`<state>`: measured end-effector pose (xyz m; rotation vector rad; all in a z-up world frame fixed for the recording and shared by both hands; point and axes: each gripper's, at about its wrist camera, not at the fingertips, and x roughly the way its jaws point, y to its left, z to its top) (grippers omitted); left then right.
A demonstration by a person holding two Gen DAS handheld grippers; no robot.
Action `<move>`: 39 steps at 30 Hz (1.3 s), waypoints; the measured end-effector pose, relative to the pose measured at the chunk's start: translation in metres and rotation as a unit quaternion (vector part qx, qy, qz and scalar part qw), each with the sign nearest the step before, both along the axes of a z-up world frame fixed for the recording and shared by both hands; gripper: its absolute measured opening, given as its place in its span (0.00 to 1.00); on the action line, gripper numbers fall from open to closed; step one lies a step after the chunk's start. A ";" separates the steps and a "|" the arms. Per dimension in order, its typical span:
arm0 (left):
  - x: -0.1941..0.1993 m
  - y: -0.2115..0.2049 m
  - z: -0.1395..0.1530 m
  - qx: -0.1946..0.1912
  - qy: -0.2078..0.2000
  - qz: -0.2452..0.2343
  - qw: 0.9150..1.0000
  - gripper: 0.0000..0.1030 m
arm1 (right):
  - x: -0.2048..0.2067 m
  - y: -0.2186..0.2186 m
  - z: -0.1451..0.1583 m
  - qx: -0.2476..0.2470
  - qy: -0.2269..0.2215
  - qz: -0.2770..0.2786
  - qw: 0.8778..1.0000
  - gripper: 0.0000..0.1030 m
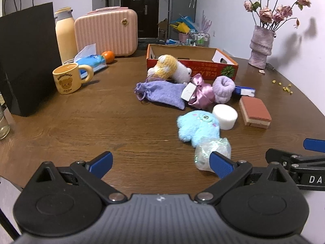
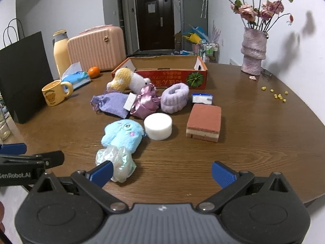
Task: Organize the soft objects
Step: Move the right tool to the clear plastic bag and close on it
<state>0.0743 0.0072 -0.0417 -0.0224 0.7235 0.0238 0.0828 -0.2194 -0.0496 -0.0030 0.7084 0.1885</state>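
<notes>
Wooden bench [image 1: 101, 122] carries a loose cluster of soft things near its middle, in front of the open red cardboard box [image 2: 162, 75] that sits toward the far edge; likely the box is where they go. Nearest the near edge: iridescent crinkly bundle [image 2: 117, 162], touching a blue plush toy [image 2: 121, 134]. Behind those, a white foam cylinder [image 2: 158, 128] and a brown layered sponge [image 2: 204, 123], apart from each other. Further back: purple drawstring pouch [image 2: 111, 102], pink satin bow [image 2: 145, 101], lilac towel roll [image 2: 174, 97], and a yellow-and-white plush [image 2: 128, 81] leaning against the box front.

Left claw [image 1: 160, 162] is spread wide, holding nothing, low over the near edge; its right finger overlaps the crinkly bundle in view, contact unclear. Right claw [image 2: 162, 172] also spread wide and empty, just beside the left one. Both aimed at the pile, probably lining up a first pick. Box looks empty from here.
</notes>
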 end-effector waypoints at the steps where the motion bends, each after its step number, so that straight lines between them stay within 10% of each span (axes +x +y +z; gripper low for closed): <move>1: 0.001 0.002 -0.001 0.001 0.002 0.002 1.000 1.00 | 0.002 0.002 -0.001 0.001 0.002 0.003 1.000 1.00; 39: 0.066 0.082 -0.052 -0.038 0.042 -0.010 0.998 1.00 | 0.072 0.093 -0.048 -0.039 0.087 0.017 0.995 0.80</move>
